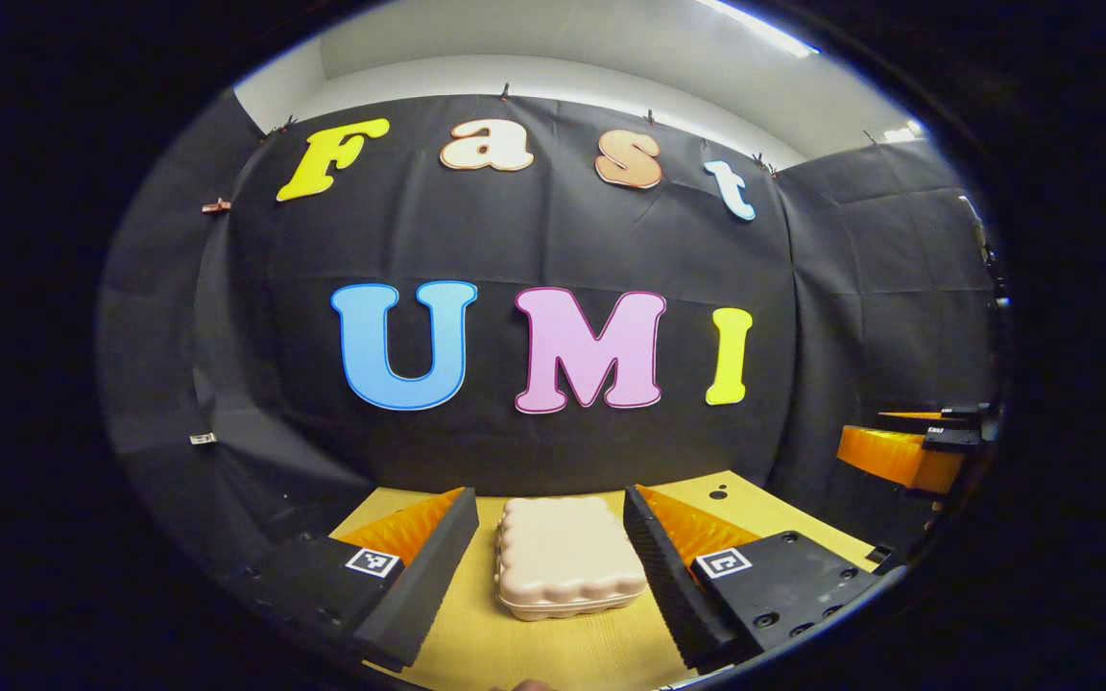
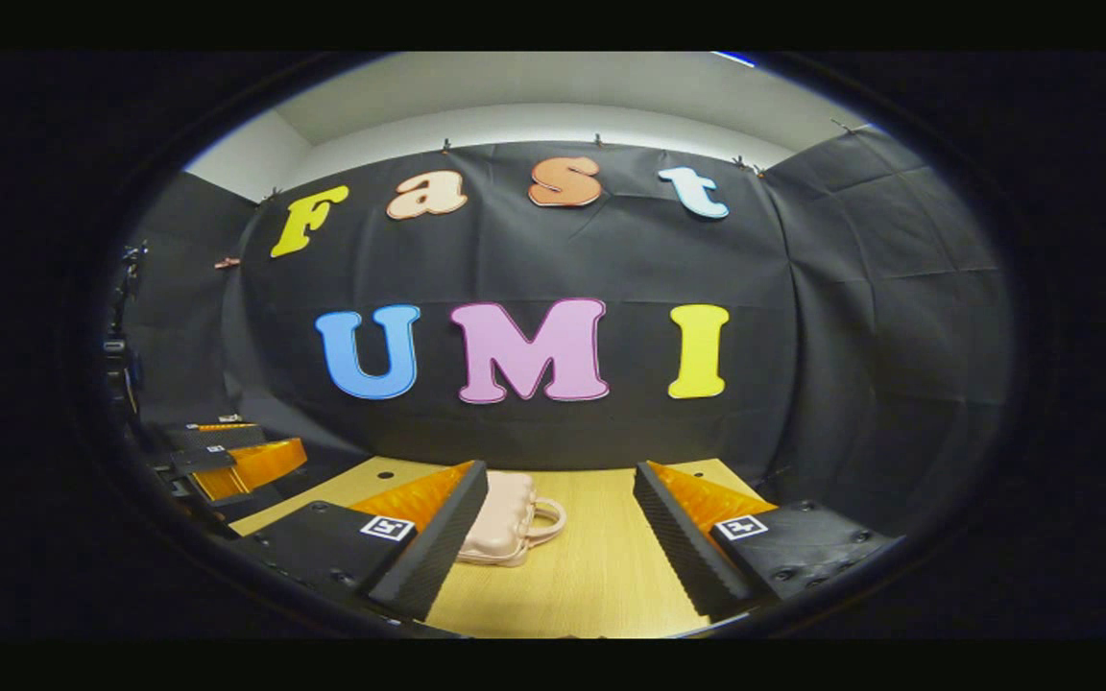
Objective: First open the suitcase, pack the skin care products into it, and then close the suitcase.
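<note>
I count one suitcase [image 1: 565, 557], pale pink and shut, lying flat on the wooden table [image 1: 553, 653]. In the left gripper view it sits between my left gripper [image 1: 545, 557]'s fingers, which are spread wide and touch nothing. In the right gripper view the case lies left of centre, its handle facing right; my right gripper [image 2: 561, 537] is wide apart too, empty. Each finger carries one square marker tag [image 1: 371, 562], four in all; I can read no writing.

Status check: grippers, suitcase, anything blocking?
Left gripper open, right gripper open, both empty. Suitcase shut, flat on table. Nothing in the way.
</note>
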`<state>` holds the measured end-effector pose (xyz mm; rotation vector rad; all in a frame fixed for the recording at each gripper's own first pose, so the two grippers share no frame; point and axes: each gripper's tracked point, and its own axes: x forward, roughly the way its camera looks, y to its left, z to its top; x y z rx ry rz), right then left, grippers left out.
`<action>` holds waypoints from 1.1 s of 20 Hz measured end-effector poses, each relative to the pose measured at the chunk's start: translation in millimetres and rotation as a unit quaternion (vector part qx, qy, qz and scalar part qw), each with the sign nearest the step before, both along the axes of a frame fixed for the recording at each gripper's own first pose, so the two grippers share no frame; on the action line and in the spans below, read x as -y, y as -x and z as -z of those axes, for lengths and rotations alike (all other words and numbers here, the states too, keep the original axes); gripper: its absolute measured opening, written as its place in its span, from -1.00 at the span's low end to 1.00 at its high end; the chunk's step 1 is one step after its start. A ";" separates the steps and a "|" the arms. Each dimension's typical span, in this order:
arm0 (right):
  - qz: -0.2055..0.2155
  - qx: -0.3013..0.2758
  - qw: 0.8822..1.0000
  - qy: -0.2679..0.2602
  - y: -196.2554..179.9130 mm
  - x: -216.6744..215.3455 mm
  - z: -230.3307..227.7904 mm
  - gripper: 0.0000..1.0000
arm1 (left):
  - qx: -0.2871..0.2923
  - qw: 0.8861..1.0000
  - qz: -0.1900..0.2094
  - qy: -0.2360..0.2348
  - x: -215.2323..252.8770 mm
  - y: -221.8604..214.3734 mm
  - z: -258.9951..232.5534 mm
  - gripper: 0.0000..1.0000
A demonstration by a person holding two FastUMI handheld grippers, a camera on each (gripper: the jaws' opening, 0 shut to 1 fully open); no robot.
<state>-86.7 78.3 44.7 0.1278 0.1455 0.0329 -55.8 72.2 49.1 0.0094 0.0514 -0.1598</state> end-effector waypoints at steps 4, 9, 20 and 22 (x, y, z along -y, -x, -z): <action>-0.001 0.008 1.000 -0.004 7.2 0.8 -2.5 0.94 | -0.007 1.000 -0.002 -0.009 5.2 11.9 6.5 0.92; -0.004 0.002 1.000 -0.014 12.7 4.9 3.4 0.79 | 0.015 1.000 0.010 0.020 13.3 23.7 -6.7 0.92; -0.006 -0.008 1.000 -0.017 1.5 14.1 10.0 0.94 | -0.019 0.997 -0.030 0.069 7.8 26.3 0.5 0.92; -0.010 -0.011 1.000 -0.014 0.2 12.6 12.6 0.94 | -0.024 0.997 -0.033 0.067 6.3 25.6 1.1 0.92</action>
